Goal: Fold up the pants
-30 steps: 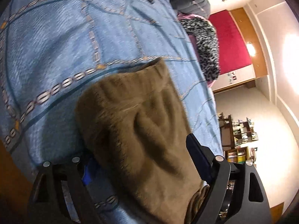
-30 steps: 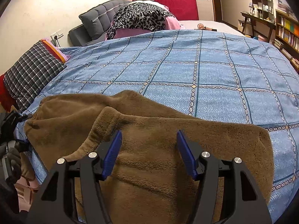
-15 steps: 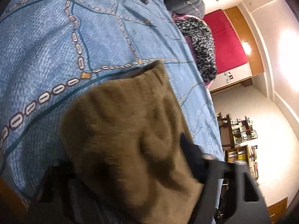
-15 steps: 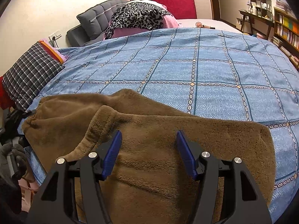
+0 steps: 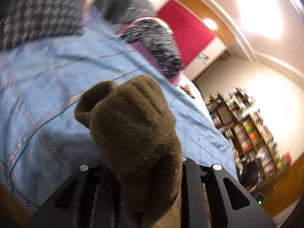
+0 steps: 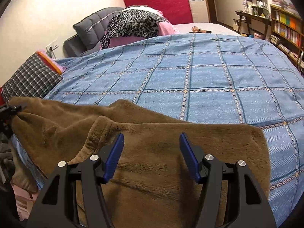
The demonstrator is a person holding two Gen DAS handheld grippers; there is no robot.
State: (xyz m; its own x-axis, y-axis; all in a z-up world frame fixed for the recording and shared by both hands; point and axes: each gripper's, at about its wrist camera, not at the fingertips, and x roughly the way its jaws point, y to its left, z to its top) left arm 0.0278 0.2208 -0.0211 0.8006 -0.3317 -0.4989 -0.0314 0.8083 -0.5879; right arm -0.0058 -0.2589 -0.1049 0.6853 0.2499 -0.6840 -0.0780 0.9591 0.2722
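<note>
Brown fleece pants (image 6: 155, 152) lie spread across the near part of a blue checked bedspread (image 6: 190, 72). My right gripper (image 6: 152, 140) is open and hovers just over the pants' middle, its blue pads (image 6: 114, 155) apart and holding nothing. In the left wrist view my left gripper (image 5: 140, 163) is shut on a bunched end of the pants (image 5: 133, 125), which is lifted off the bedspread (image 5: 47, 79) and covers the fingertips. That gripper also shows at the left edge of the right wrist view (image 6: 7, 112), pinching the pants' left end.
A plaid pillow (image 6: 28, 77) lies at the bed's left. A leopard-print cloth (image 6: 133, 24) on pink bedding and a grey headboard (image 6: 91, 28) sit at the far end. Bookshelves (image 6: 285, 24) stand at the right. The bed's near-left edge drops to clutter on the floor.
My left gripper has closed on the pants' end and lifted it, tilting upward toward the room. The right gripper stays open over the pants, almost still.
</note>
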